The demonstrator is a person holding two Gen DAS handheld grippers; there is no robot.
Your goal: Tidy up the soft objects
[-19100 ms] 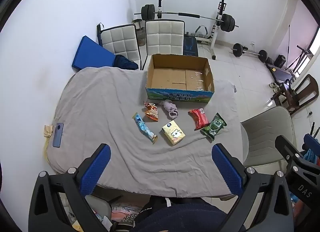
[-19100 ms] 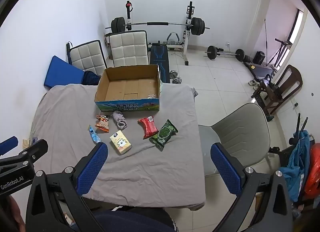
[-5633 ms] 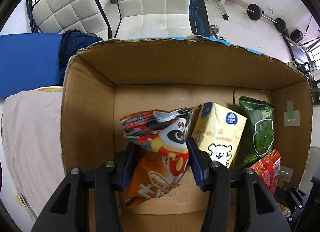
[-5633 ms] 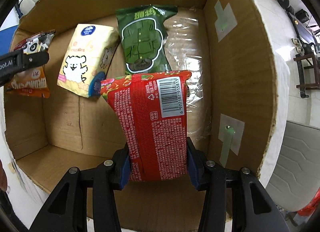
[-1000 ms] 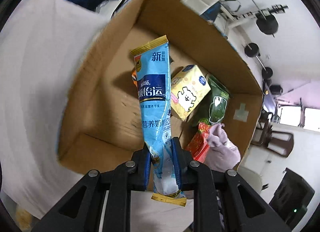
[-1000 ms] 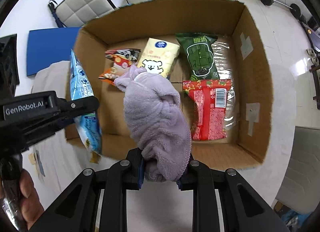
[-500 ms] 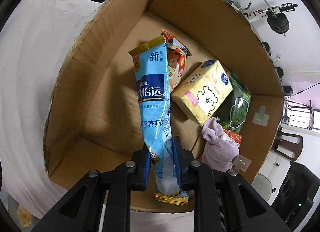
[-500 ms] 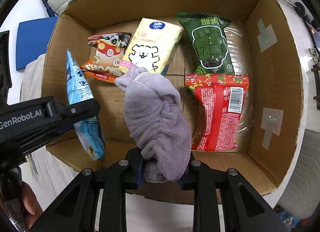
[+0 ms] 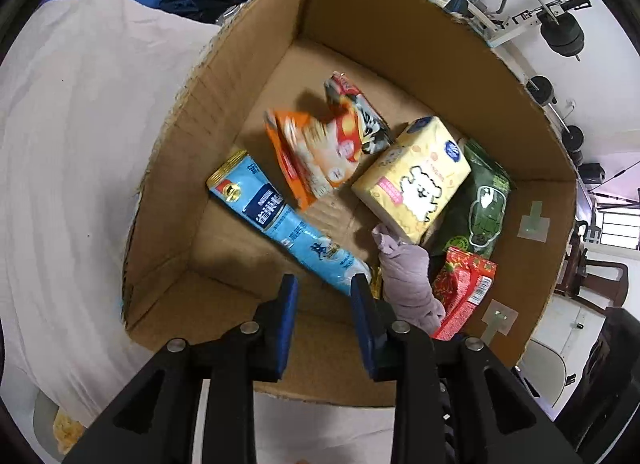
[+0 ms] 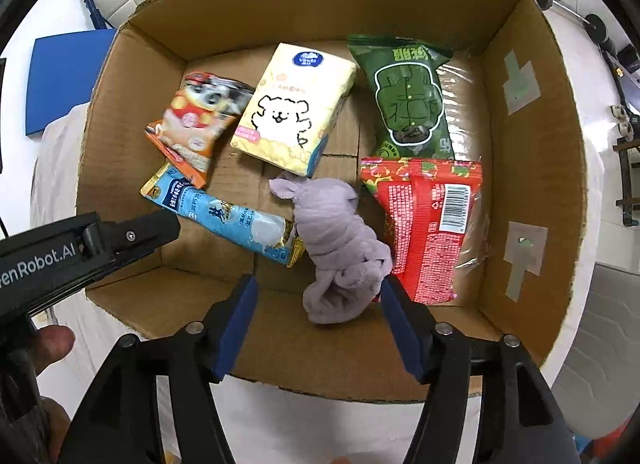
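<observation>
Inside our cardboard box (image 10: 528,168), blue sachet (image 10: 224,220) and purple cloth (image 10: 340,240) just dropped; left gripper (image 9: 324,296) and right gripper (image 10: 320,296) gape released; sorting looks finished.

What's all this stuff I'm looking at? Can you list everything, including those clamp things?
cardboard box: one, brown, on the cloth-covered table
orange snack bag: one, orange, box back-left
tissue pack: one, yellow, box back-middle
green snack bag: one, green, box back-right
red snack bag: one, red, box front-right
blue sachet: one, light blue, box front-left
purple cloth: one, lilac, box front-middle
left hand-held gripper: one, black with blue pads, open
right hand-held gripper: one, black with blue pads, open
</observation>
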